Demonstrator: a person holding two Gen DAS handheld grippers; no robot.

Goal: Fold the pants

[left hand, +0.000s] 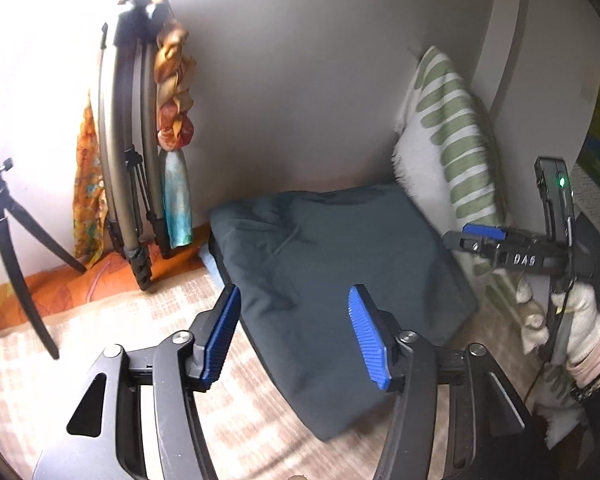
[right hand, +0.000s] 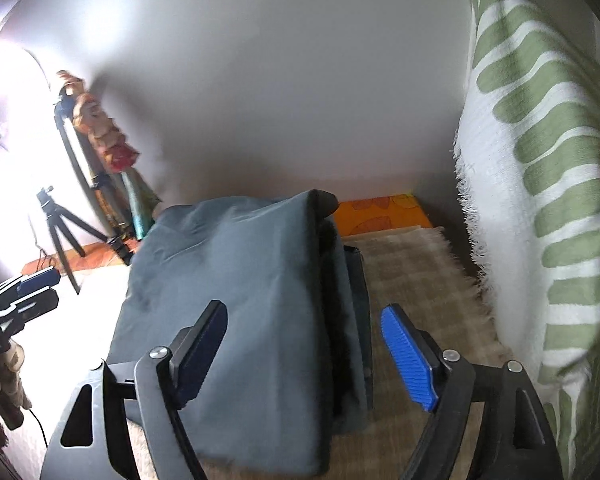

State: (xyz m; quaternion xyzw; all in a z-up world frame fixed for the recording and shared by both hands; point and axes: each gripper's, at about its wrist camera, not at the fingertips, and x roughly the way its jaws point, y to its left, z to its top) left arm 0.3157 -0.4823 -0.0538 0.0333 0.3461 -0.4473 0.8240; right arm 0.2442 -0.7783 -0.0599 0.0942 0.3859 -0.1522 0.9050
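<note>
Left gripper (left hand: 291, 332): black linkage arms, silver pivot screws, ribbed blue pads on the fingers (left hand: 366, 336). Right gripper (right hand: 304, 348): same build; from the left wrist view its body reads "DAS", a green LED is lit and a thin black cable runs down. Hand (left hand: 580, 320) on it wears a white knit glove with pinkish ribbed cuff.

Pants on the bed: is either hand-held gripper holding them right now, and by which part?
Nothing is held. The left hand-held gripper and right hand-held gripper are both open above the folded dark pants, pads clear of the cloth.
</note>
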